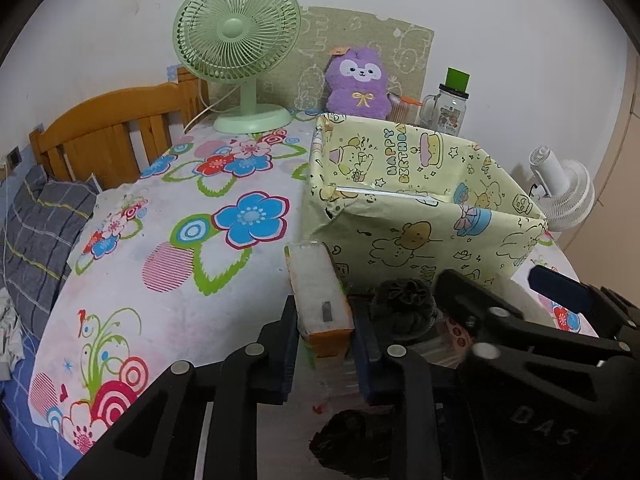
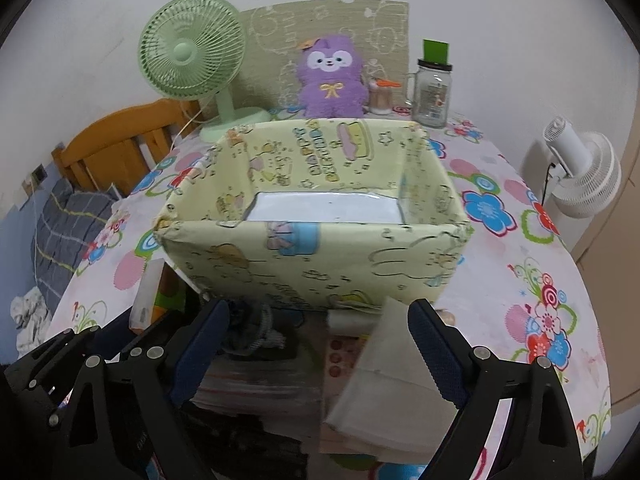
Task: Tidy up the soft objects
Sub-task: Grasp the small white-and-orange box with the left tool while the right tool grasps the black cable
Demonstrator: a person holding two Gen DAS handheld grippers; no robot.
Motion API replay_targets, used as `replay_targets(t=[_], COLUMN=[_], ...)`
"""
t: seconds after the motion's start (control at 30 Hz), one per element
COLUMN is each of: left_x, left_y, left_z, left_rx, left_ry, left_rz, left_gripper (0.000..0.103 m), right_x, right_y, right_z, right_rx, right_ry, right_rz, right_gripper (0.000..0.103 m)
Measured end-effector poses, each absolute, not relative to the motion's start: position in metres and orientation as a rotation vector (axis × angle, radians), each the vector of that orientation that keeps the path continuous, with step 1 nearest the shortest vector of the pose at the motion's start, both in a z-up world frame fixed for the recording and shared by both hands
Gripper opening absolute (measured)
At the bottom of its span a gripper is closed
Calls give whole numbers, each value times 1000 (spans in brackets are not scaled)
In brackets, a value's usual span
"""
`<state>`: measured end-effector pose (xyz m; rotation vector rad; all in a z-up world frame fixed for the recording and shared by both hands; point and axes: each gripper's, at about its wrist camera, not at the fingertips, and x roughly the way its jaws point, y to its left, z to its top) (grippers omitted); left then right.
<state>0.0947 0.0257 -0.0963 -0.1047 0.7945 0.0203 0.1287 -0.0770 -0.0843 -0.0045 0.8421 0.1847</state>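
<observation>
A small tissue pack, clear-wrapped with an orange end, is clamped between the two dark pads of the left gripper, whose fingers press on both of its long sides. The pack sticks up and away from the gripper, its far end just in front of the near wall of a box wrapped in pale yellow cartoon birthday paper. Just to the right of the pack lies a dark bunched fabric item, on top of a stack of flat packets.

The right gripper hovers over that same stack with its blue-padded fingers spread wide and pressing on nothing. Between them lie a white flat packet, tilted, and the dark fabric item near the left pad. In the right wrist view, the box is open at the top and shows a bare white floor inside.

The box stands on a table covered by a cloth printed with bright flowers. Behind the box, along the wall, stand a green desk fan, a purple plush toy and a glass jar with a green lid. A white fan stands off to the right, and a wooden headboard is at the left.
</observation>
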Motion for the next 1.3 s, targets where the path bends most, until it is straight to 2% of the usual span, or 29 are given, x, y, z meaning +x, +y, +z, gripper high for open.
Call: replay_targets(t=[0.27, 0.67, 0.8, 0.87, 1.1, 1.2, 1.3], left_x=[97, 104, 107, 106, 104, 102, 101], left_y=[36, 41, 44, 43, 42, 43, 43], left_z=[-101, -110, -114, -115, -115, -114, -112], left_rx=[-82, -121, -128, -121, -117, -121, -126], left_ry=[814, 846, 861, 864, 864, 859, 857], left_rz=[65, 33, 41, 46, 40, 30, 23], left_gripper=[23, 19, 18, 18, 18, 18, 18], right_x=[136, 144, 146, 145, 142, 138, 137], right_y=[-57, -48, -41, -37, -34, -33, -34], right_z=[-93, -106, -109, -109, -108, -106, -104], right_rx=[-12, 0, 1, -9, -23, -27, -27], right_ry=[886, 928, 934, 935, 929, 921, 920], right_rz=[212, 225, 259, 274, 291, 299, 307], right_gripper=[79, 68, 56, 46, 40, 33, 31])
